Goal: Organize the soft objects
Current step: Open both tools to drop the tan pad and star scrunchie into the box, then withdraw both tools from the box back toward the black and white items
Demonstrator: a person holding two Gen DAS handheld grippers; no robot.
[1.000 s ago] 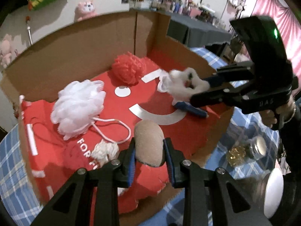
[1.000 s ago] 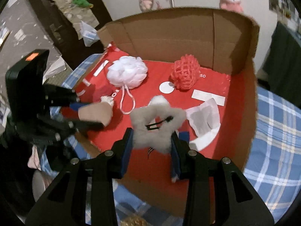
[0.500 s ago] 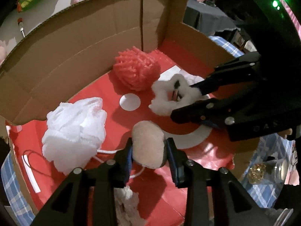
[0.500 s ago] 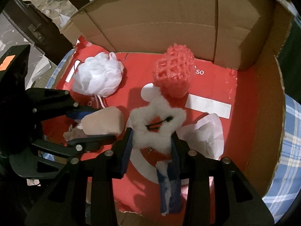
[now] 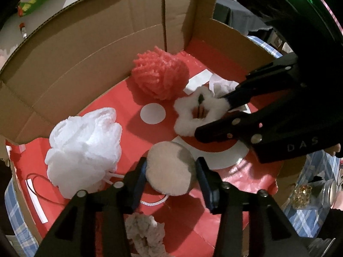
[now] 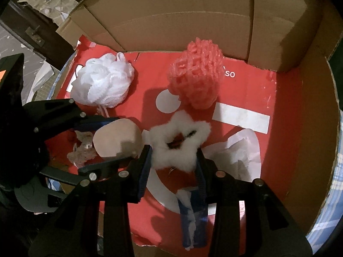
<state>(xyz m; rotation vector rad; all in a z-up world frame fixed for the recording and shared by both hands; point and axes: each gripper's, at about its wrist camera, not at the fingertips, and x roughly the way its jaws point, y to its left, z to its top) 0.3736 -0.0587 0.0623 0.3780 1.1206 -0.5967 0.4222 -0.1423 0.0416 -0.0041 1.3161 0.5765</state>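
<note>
Both grippers point down into a cardboard box (image 5: 107, 49) with a red floor. My left gripper (image 5: 171, 169) has a round beige puff (image 5: 169, 171) between its pads. Its jaws are opening, and the pads still touch the puff's sides just above the floor. From the right wrist view the left gripper (image 6: 122, 139) and the puff (image 6: 118, 141) lie at the left. My right gripper (image 6: 173, 158) is shut on a white fluffy star-shaped hair clip (image 6: 178, 141) near the box's middle. The left wrist view shows this right gripper (image 5: 212, 116) and the clip (image 5: 188, 117) at the right.
A white mesh bath pouf (image 5: 83, 150) and a pink foam net (image 5: 160, 77) lie near the back wall. Crumpled white paper (image 6: 240, 150) sits right of the clip, a cream yarn tuft (image 5: 145, 233) under the left gripper. A jar (image 5: 304, 194) stands outside on checked cloth.
Both grippers came forward and down into the box. The left jaws widened and the squeezed puff rounded out. The right gripper kept its hold on the clip.
</note>
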